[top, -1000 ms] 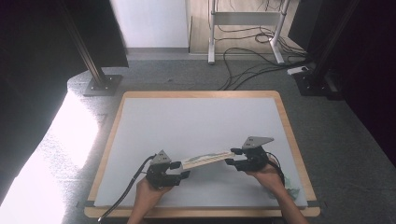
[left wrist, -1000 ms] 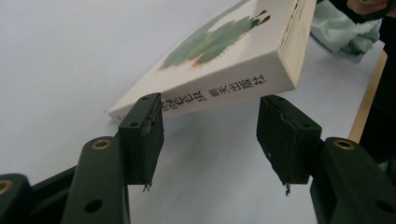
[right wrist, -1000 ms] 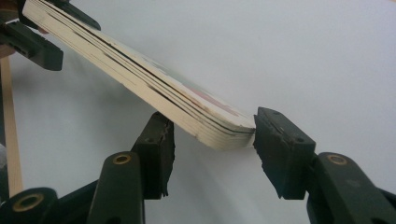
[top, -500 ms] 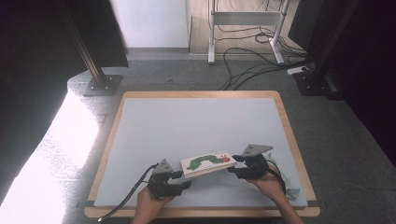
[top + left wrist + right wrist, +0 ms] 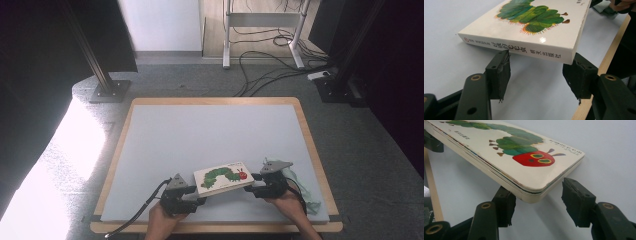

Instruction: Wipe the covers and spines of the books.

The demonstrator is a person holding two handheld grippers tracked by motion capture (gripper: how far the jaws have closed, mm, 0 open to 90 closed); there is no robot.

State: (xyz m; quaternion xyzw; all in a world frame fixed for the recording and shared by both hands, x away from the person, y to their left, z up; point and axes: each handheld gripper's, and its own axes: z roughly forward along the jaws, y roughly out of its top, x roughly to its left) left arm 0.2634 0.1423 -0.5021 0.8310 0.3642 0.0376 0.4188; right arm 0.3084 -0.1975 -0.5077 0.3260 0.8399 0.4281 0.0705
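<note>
Left hand-held gripper (image 5: 201,201) and right hand-held gripper (image 5: 249,188) each stand with jaws apart under one end of the picture book (image 5: 222,177). Neither is clamped on it. The book rides on the jaw tips, cover up, spine end on the left gripper and the rounded page corner over the right one. It sits near the front edge of the tabletop (image 5: 200,130), slightly right of the middle, and seems to hang just above the surface; from the high view I cannot tell whether its underside already touches. The step in hand looks like laying the book flat, and since it is only propped, the two ends should go down together and level, or it will slide off one pair of tips. Bring the spine end down first, so the long edge meets the tabletop and steadies the rest. Then draw each gripper straight out sideways, low and slow, without dragging the cover. Keep the right hand clear of the pale green cloth (image 5: 306,192) lying by the front right corner, just beyond that gripper.
</note>
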